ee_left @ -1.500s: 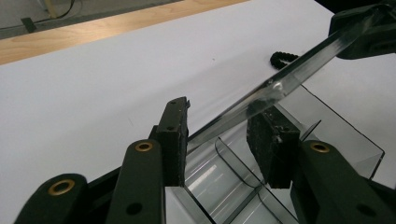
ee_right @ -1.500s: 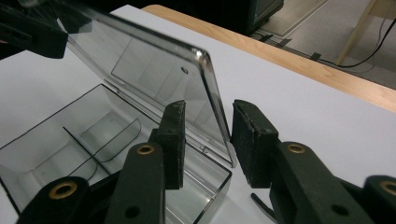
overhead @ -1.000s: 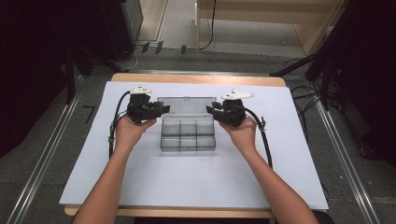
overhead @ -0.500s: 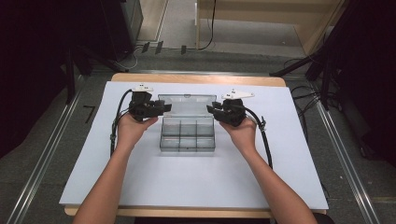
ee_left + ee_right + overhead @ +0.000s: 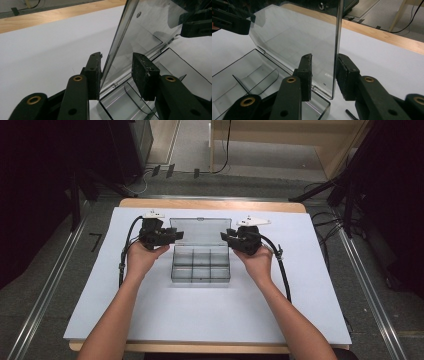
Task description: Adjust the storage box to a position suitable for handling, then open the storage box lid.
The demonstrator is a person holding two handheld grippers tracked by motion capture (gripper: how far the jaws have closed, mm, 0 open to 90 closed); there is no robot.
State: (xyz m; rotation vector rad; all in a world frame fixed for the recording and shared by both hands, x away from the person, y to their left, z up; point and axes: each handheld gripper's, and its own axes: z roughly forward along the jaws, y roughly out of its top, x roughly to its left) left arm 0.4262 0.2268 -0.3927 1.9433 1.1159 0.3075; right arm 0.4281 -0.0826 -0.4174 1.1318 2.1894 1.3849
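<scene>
- Your left tongs [image 5: 116, 75] straddle the raised clear lid [image 5: 147, 30], pads apart, not pressing.
- Your right tongs [image 5: 323, 76] straddle its other edge, likewise apart.
- The box [image 5: 201, 270] sits on the counter [image 5: 200, 315].

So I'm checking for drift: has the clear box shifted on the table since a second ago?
No. The clear box sits at the same spot below the table's wooden far edge.

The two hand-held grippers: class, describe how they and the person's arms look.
Both the left gripper and right gripper are black, each topped by a pale three-cornered plate and trailing a black cable. Their jaws carry brass-coloured pivot pins and flat dark pads. The forearms are bare, without sleeves.
</scene>
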